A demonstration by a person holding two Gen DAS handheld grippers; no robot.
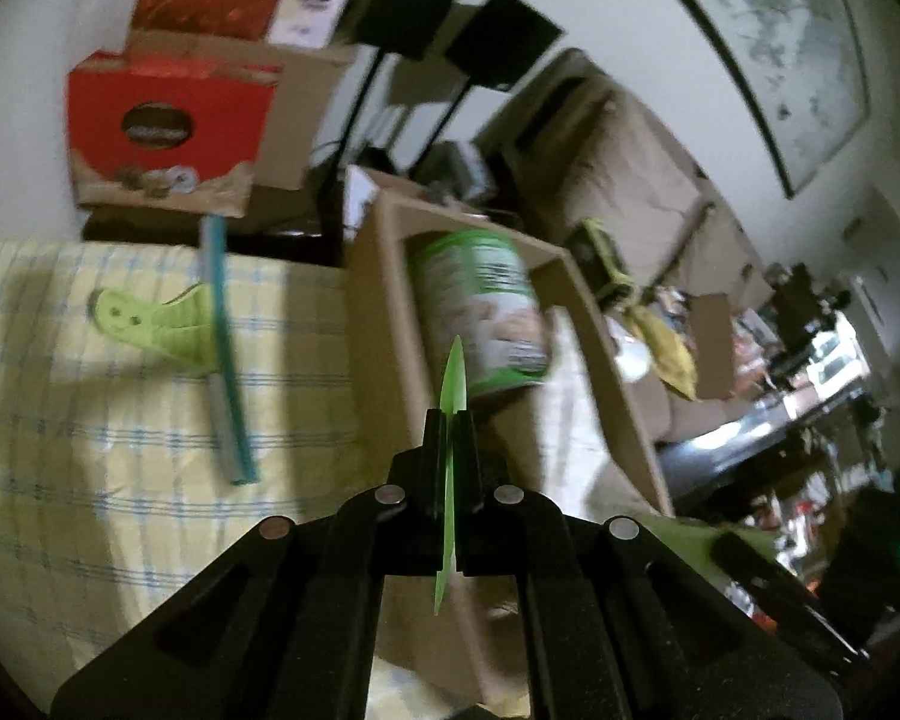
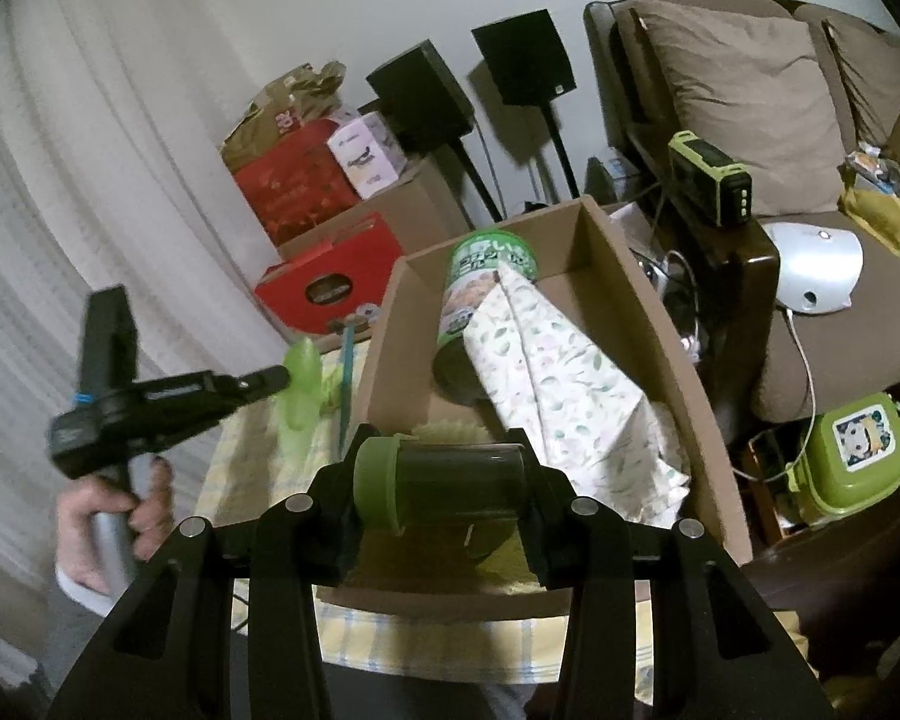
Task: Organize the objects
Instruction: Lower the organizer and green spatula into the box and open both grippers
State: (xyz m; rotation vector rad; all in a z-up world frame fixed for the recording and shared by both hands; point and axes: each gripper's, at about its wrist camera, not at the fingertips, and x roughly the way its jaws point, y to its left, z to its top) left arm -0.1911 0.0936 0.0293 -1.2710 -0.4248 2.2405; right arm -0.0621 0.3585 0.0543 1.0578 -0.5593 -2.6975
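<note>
Yellow checked cloth (image 1: 120, 420) covered the desk, with red cartons and speakers stacked against the wall behind and a brown sofa off to the side. On that cloth stood the open cardboard box (image 2: 678, 360), already holding a green-labelled can (image 2: 486, 294) lying tilted and a leaf-print cloth pouch (image 2: 564, 384) leaning over it. The left gripper (image 1: 450, 414) had its jaws pinched fully together on a thin green plastic piece (image 1: 453, 384), carried edge-on above the desk just beside the box's near wall; from the right wrist view the same piece (image 2: 299, 384) hung at the tip of that gripper (image 2: 282, 378), held by the person's hand (image 2: 120, 510). The right gripper (image 2: 438, 480) had its jaws clamped across a dark jar with a green lid (image 2: 444, 480), lying sideways over the box's front edge. A teal stick (image 1: 225, 348) and another green item (image 1: 150, 324) lay on the cloth, apparently unsorted. Packing looked midway. Next, by the look of it, the jar needed lowering into the free floor beside the pouch before release, and the green piece swinging over the wall.
</note>
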